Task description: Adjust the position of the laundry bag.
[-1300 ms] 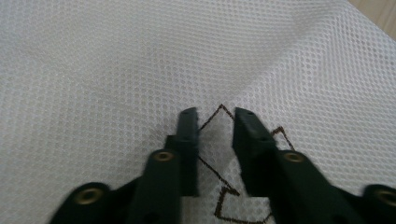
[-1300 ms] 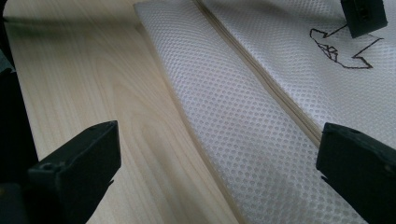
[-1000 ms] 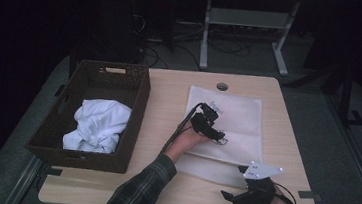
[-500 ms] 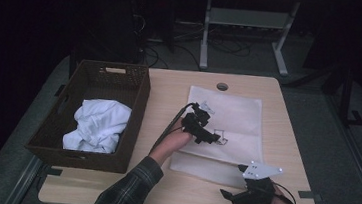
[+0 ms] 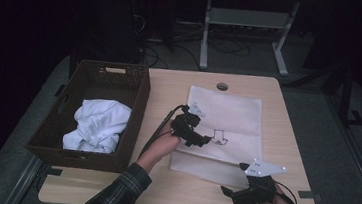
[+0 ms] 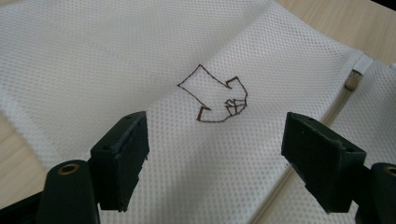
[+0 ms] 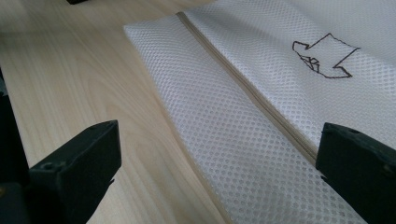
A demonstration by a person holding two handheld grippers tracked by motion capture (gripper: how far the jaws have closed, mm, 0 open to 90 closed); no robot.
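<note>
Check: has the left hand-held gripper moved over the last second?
Yes. The left hand-held gripper slid toward the person along the mesh bag, away from the table's cable hole, ending beside the embroidered mark.

No readable text, brand or number anywhere. Only sign: dark outlined arrow-like mark point(image 6: 215, 95) drawn on white mesh zippered laundry bag point(image 6: 116, 56), near zipper line; same mark seen in right gripper view point(image 7: 327, 55) and, small, in high view point(image 5: 220, 136). Pale label strip point(image 5: 115, 70) on rim of dark brown woven basket point(image 5: 138, 105): too small to read.
</note>
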